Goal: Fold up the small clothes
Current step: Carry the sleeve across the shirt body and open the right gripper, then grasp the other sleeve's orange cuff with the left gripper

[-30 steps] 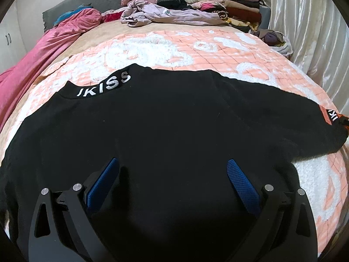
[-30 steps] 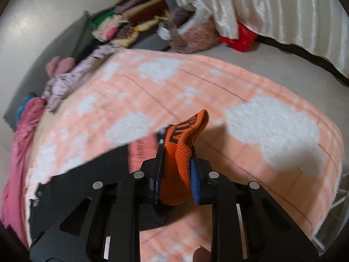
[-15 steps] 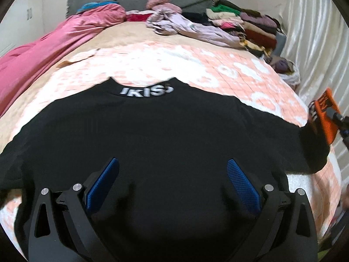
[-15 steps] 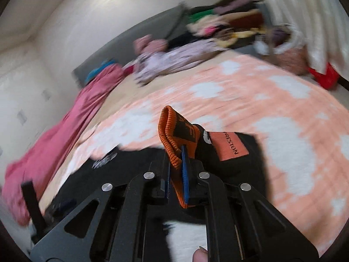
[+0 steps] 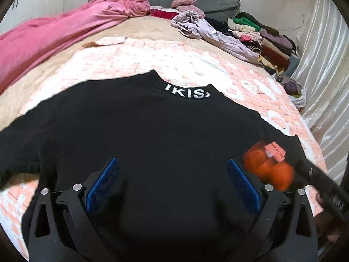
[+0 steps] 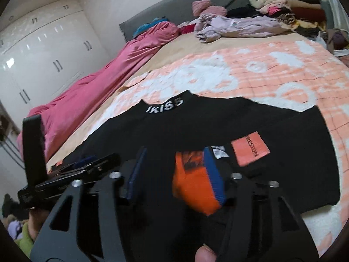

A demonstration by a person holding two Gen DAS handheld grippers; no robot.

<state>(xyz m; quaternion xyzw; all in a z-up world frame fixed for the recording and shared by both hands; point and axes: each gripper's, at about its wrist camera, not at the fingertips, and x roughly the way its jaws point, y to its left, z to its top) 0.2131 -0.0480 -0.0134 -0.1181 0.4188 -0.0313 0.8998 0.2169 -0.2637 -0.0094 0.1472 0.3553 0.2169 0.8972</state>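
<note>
Both grippers have their jaws apart. On the left gripper (image 5: 173, 187) the two blue pads stand wide, with nothing pinched, and the black sweater (image 5: 152, 135) lies flat under and in front of them. The right gripper (image 6: 174, 174) has just been opening its jaws. The orange cuff (image 6: 194, 187) of the sweater's sleeve sits between them, right against the blue pad on the right side, with a gap to the other pad.

The sweater is spread on the pink and white blanket (image 6: 250, 74), past the jaws. White letters (image 6: 164, 106) run across its neck at the far edge. The sleeve with the orange cuff is folded in over the body, and a pink patch (image 6: 250, 150) with dark letters shows on it, just past the right gripper's right pad. The cuff looks blurry.
</note>
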